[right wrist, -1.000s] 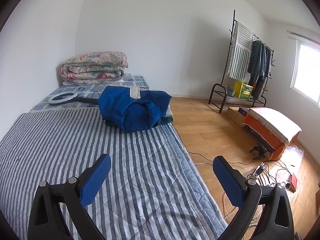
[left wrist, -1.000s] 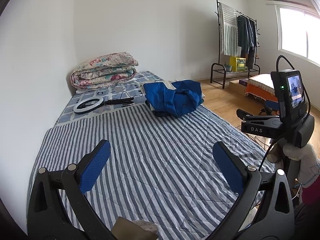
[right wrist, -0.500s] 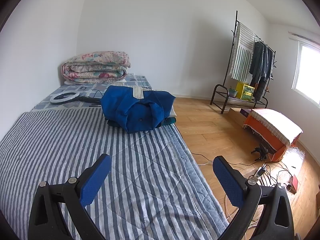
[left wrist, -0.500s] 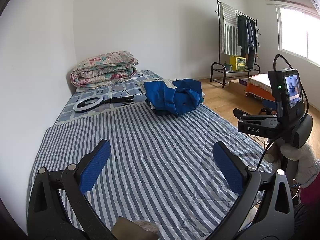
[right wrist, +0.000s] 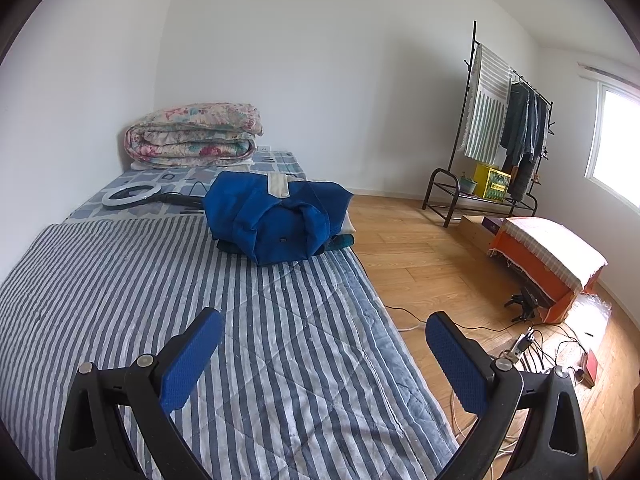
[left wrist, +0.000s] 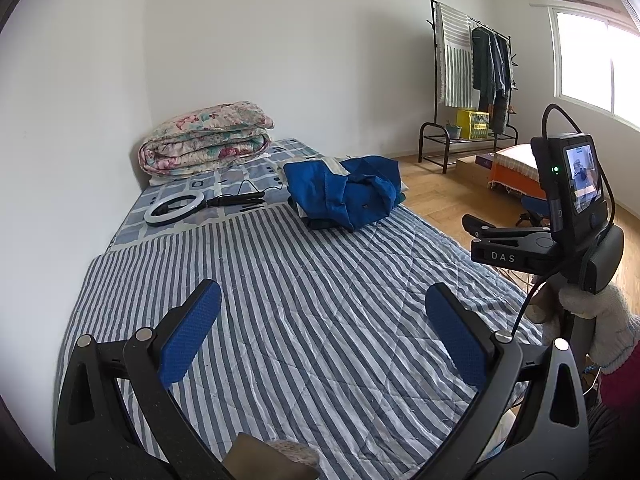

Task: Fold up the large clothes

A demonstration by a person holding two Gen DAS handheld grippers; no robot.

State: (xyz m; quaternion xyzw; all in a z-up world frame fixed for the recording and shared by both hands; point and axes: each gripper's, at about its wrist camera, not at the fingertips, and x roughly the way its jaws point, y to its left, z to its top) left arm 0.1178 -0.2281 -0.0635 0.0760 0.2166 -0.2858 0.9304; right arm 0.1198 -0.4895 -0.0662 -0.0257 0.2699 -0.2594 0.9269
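A crumpled blue garment [left wrist: 344,192] lies in a heap on the far part of the striped bed cover [left wrist: 304,320], on top of other folded clothes; it also shows in the right wrist view [right wrist: 276,218]. My left gripper [left wrist: 320,332] is open and empty, held above the near part of the bed. My right gripper [right wrist: 324,350] is open and empty over the bed's right edge. The right gripper's body and screen [left wrist: 572,208] show at the right of the left wrist view, held in a gloved hand [left wrist: 600,320].
A folded floral quilt [left wrist: 204,138] lies at the bed's head by the wall. A ring light [left wrist: 174,208] with its cable lies beside the garment. A clothes rack [right wrist: 500,128], an orange covered box [right wrist: 548,256] and loose cables [right wrist: 532,344] stand on the wooden floor.
Both grippers have drawn back and risen slightly, so the blue garment looks a little farther off. Nothing was taken hold of or let go.
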